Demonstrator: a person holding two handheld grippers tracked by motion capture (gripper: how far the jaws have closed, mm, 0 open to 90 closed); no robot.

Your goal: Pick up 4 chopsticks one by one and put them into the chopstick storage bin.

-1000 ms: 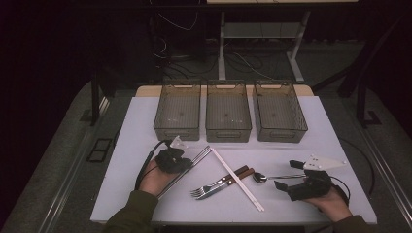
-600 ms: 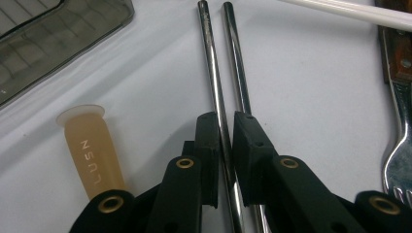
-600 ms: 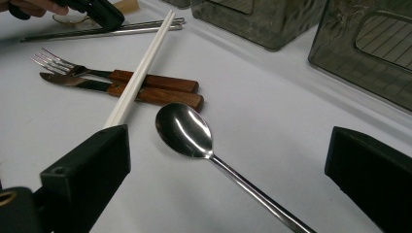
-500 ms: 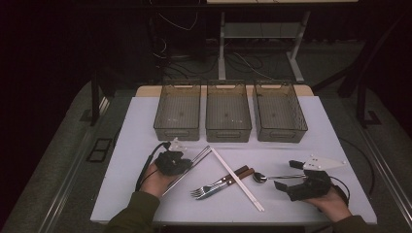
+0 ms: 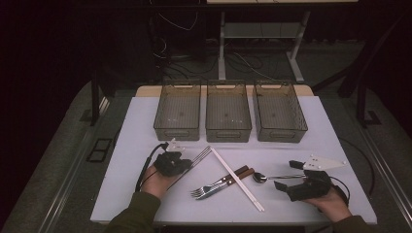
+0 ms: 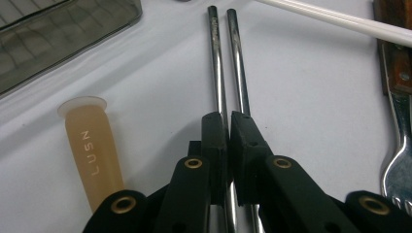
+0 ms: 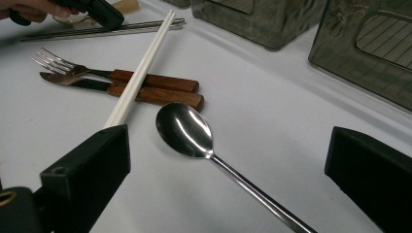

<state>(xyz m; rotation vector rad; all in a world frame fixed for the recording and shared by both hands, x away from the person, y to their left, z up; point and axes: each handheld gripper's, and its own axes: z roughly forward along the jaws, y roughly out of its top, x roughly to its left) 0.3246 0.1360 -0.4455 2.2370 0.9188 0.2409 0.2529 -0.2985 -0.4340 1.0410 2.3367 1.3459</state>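
Note:
My left gripper [image 5: 187, 164] lies low on the white table, shut on a pair of metal chopsticks [image 5: 201, 154]. In the left gripper view its jaws [image 6: 228, 121] have just closed tight, and one metal chopstick [image 6: 219, 73] runs between the pads. Its twin lies alongside, under the right jaw. My right gripper [image 5: 286, 175] rests open at the right. In its own view the right gripper [image 7: 228, 141] has its jaws standing wide on either side of a steel spoon [image 7: 184, 128], clear of it.
White chopsticks [image 5: 238, 179] lie diagonally across a wooden-handled fork [image 5: 209, 188] and knife [image 7: 145, 94] mid-table. Three empty smoky plastic bins [image 5: 228, 110] stand in a row behind. A beige silicone piece [image 6: 92, 150] lies left of my left gripper's jaws.
Neither hand has shifted. The cutlery and chopsticks lie where they were.

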